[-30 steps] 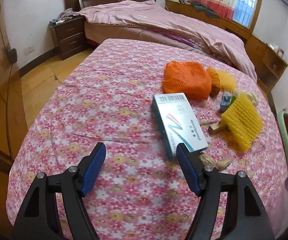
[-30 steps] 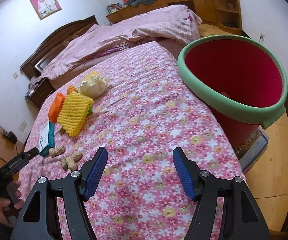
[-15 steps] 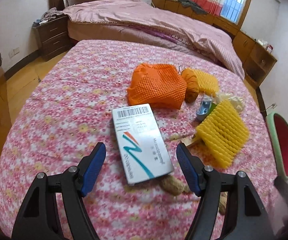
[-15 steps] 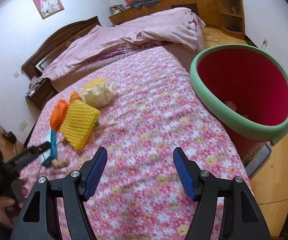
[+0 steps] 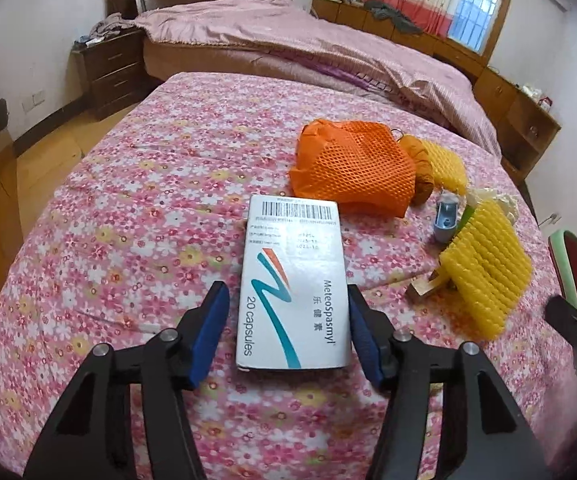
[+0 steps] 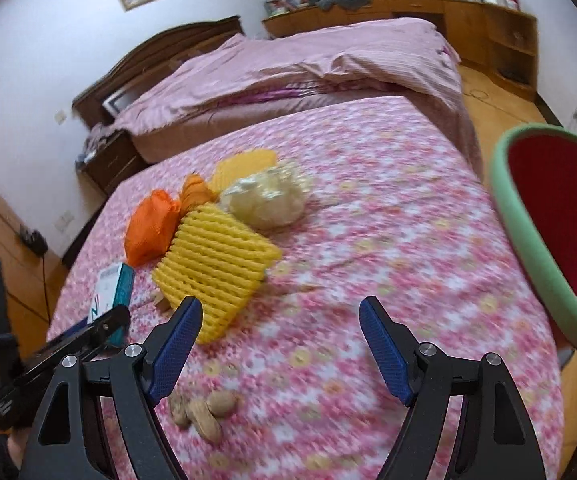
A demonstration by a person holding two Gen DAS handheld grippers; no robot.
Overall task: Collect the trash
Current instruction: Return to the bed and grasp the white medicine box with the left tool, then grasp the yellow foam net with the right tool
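A white and teal medicine box (image 5: 292, 280) lies flat on the floral quilt (image 5: 148, 220). My left gripper (image 5: 288, 320) straddles its near end and its jaws are closing. The right pad touches the box's edge, while a narrow gap shows at the left pad. My right gripper (image 6: 280, 344) hovers over the quilt with its jaws opening and nothing between them. A few peanuts (image 6: 204, 408) lie just below its left finger (image 6: 176, 344). Past it lies a yellow foam net (image 6: 216, 256), then an orange mesh bag (image 6: 150, 228) and a crumpled pale bag (image 6: 268, 200).
A red bin with a green rim (image 6: 528, 248) stands off the quilt's right edge. A small blue item (image 5: 446, 220) and a second yellow net (image 5: 444, 164) sit by the orange mesh. Behind are a bed with a pink cover (image 5: 328, 48), a nightstand (image 5: 112, 68) and wooden cabinets.
My left gripper has moved forward so the medicine box now sits between its jaws, which have narrowed. My right gripper has swung left from the bin toward the trash pile and widened.
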